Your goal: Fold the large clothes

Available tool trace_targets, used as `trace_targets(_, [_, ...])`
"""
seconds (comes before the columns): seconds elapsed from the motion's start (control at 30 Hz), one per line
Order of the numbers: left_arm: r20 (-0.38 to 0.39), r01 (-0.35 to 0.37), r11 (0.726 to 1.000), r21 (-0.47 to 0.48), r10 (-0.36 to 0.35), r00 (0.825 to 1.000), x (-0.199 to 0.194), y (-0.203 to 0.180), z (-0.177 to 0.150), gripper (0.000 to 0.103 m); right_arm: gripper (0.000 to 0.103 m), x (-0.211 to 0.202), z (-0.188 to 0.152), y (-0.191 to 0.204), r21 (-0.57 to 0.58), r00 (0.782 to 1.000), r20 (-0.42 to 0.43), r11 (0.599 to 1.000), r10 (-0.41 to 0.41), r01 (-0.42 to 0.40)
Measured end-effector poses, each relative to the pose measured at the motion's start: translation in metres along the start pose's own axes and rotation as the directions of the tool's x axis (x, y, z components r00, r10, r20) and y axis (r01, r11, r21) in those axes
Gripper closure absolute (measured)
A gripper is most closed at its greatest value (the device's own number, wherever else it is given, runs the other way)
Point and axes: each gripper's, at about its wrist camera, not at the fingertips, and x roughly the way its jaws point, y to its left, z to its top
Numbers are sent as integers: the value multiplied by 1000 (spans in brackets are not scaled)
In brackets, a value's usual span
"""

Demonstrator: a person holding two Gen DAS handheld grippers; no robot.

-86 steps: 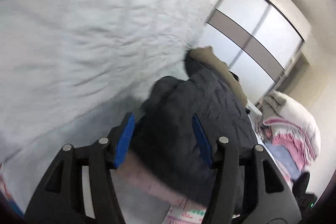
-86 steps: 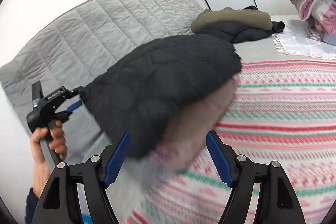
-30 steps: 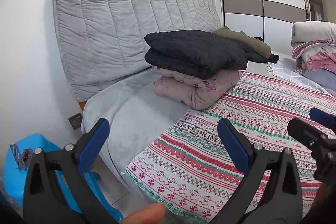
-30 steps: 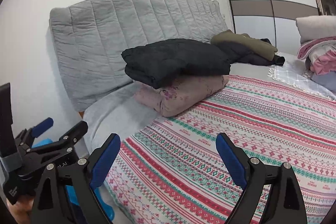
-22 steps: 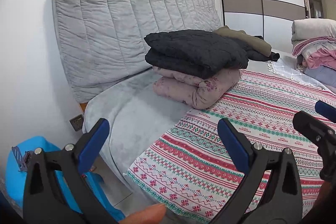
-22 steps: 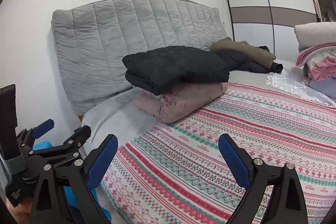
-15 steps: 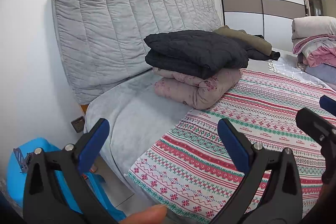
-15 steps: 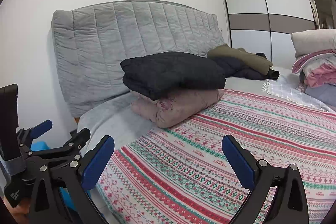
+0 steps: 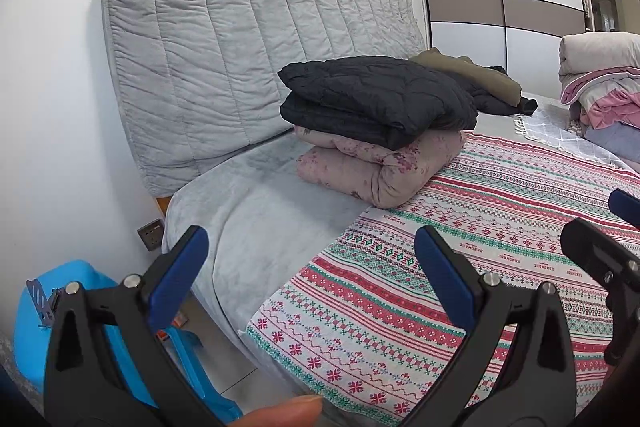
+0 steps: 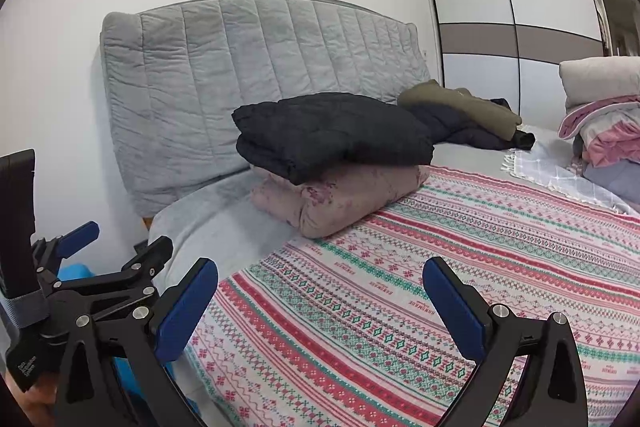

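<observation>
Folded black jacket [image 9: 380, 99] atop pink jacket [image 9: 376, 163], long axis along headboard [image 9: 240, 47], left gripper [image 9: 312, 267] and right gripper [image 10: 320, 303] wide open, empty.

The left gripper [image 9: 312, 267] stands with its blue-padded fingers [image 9: 178, 269] wide apart and nothing between them, over the near edge of a bed [image 9: 256, 211]. A folded black quilted jacket [image 9: 376, 99] lies on a folded pink floral quilt [image 9: 380, 163], which rests on the patterned bedspread [image 9: 500, 211] before the grey padded headboard [image 9: 240, 43]. The right gripper's tip [image 9: 600, 259] shows at the right edge. A blue plastic stool [image 9: 60, 311] stands lower left.
</observation>
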Motion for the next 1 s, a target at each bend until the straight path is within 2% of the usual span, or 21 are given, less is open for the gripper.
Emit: trace_targets(1.0, [9,-7,1000,7,7,1000,-4,-2,-1,1,0,4,-2,3,-7,1000,-15,1000,4,-4])
